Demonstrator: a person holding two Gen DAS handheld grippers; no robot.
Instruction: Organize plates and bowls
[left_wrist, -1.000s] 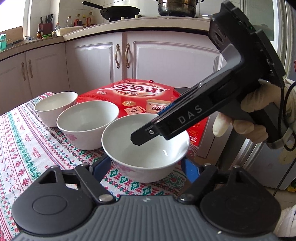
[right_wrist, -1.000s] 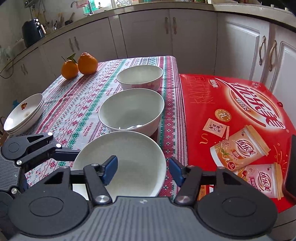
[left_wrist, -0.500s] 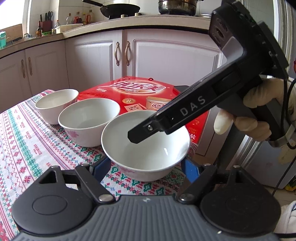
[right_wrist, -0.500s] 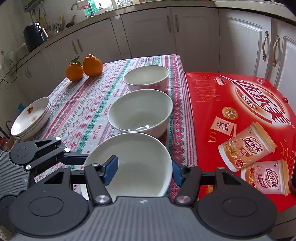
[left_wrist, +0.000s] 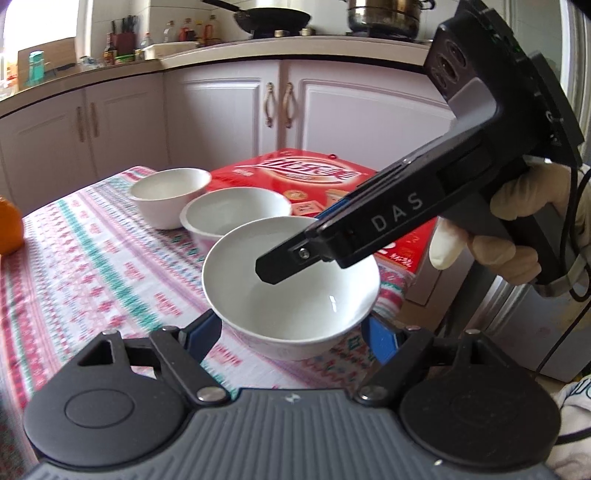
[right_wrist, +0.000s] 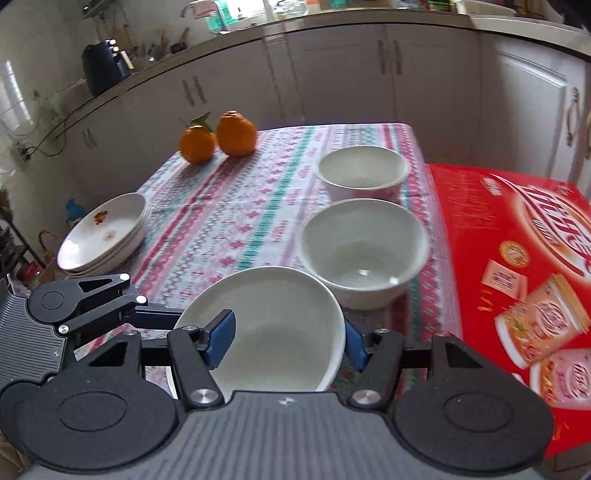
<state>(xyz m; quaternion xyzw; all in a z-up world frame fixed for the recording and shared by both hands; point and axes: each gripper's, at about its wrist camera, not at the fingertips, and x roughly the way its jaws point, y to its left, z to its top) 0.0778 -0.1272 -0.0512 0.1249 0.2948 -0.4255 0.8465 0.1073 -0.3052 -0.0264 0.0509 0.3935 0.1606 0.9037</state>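
Observation:
Three white bowls stand in a row on the patterned tablecloth. The nearest bowl sits between the blue pads of my left gripper, which is shut on its lower sides. Whether its foot clears the cloth I cannot tell. My right gripper straddles that bowl's rim with a wide gap. One pad hangs inside the bowl and the other is just outside the wall. The middle bowl and the far bowl stand behind. A stack of plates lies at the left table edge.
A red carton adjoins the table on the right of the bowls. Two oranges sit at the far side. White cabinets and a counter with a pan and a pot lie beyond. A gloved hand holds the right gripper.
Both grippers and the nearest bowl have moved together; in both views the table and the other bowls have slid to the right. The oranges and the plate stack now show more fully.

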